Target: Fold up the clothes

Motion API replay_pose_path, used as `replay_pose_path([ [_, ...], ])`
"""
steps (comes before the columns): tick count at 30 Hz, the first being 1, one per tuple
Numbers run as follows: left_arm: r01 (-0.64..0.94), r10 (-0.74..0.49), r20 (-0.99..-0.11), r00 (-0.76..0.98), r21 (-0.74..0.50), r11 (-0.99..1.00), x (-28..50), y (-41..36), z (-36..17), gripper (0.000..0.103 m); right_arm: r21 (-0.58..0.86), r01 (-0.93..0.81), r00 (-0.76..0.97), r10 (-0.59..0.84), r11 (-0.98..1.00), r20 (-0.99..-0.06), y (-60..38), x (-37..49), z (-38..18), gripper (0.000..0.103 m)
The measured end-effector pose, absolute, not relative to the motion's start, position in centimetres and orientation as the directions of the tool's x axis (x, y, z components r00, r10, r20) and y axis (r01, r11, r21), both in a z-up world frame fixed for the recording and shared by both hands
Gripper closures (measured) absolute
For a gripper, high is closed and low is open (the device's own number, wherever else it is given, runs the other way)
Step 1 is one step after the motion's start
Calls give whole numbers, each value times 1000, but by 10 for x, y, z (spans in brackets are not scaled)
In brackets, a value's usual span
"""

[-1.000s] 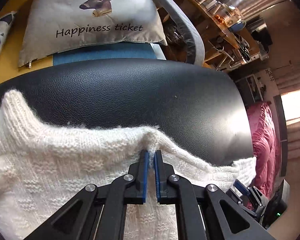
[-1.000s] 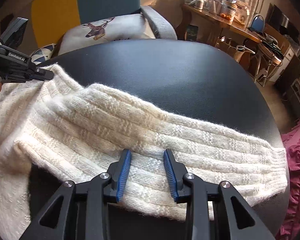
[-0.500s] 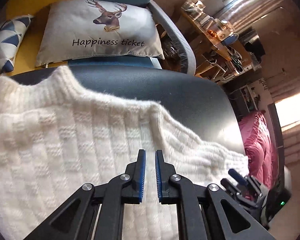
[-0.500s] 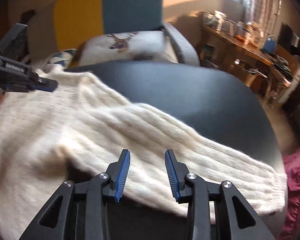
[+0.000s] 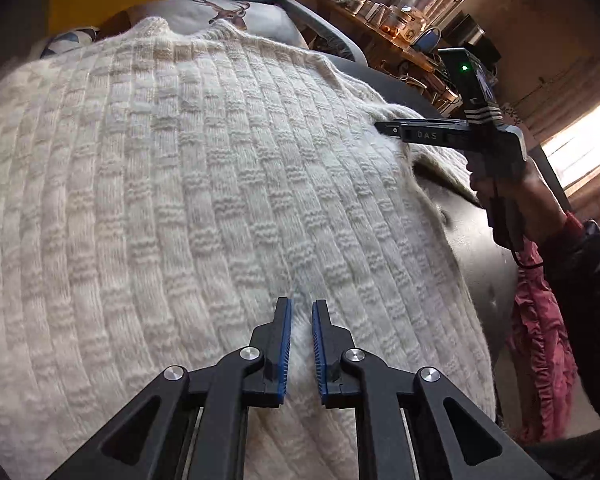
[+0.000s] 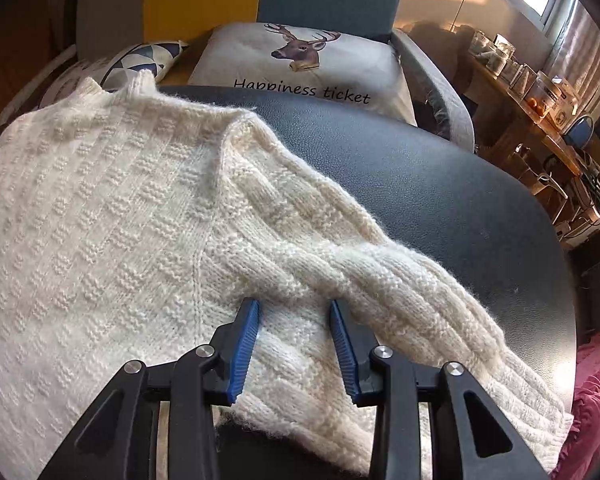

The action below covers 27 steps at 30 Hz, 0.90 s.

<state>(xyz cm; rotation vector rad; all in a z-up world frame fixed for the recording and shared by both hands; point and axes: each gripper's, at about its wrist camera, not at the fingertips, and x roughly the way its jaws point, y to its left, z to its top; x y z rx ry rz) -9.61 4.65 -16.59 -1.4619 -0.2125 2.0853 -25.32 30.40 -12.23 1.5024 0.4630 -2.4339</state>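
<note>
Left wrist: L claw [image 5: 299, 308] nipping sweater [image 5: 180, 200]; only right wrist shows R claw [image 6: 294, 310] agape.

One cream knitted sweater [image 6: 112, 216] lies on one black table [image 6: 440, 196]. Two grippers are present: the left gripper [image 5: 299, 344] and the right gripper [image 6: 294, 344], both over the sweater. Beyond the table's far edge sit two cushions: one deer cushion [image 6: 300, 64] and one blue-patterned cushion [image 6: 140, 62].
</note>
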Motion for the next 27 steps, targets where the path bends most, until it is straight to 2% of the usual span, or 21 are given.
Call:
replay_pose_path([
  [4,-263,605,-762,-229,-550,-792,-94,33,-173,92,-174,379,-449,-16,-909,-893,299,-252,-123,65],
  [7,-233,610,-751,-254,-564,-792,-96,26,-167,92,-254,347,-463,70,-903,-883,290,-251,-112,64],
  [8,-233,607,-747,-272,-561,-795,-96,21,-162,92,-243,355,-472,52,-903,-880,282,-245,-105,64],
  [12,-210,573,-746,-340,-534,-819,-98,-1,-148,92,-58,463,-465,-187,-884,-865,244,-212,-78,64],
  [14,-162,519,-769,-373,-497,-852,-103,-20,-147,90,-31,494,-432,-214,-869,-876,222,-202,-86,64],
  [19,-24,464,-768,-442,-507,-862,-122,-93,-141,90,18,543,-349,-245,-839,-904,183,-189,-115,64],
  [22,-42,407,-749,-522,-454,-890,-155,-119,-114,88,97,536,-335,-317,-838,-887,172,-202,-106,64],
  [23,-73,394,-738,-547,-427,-901,-168,-121,-105,82,122,533,-333,-340,-837,-880,170,-209,-102,64],
  [27,-244,365,-743,-561,-272,-931,-237,-100,-90,77,180,547,-325,-406,-818,-854,168,-250,-84,64],
])
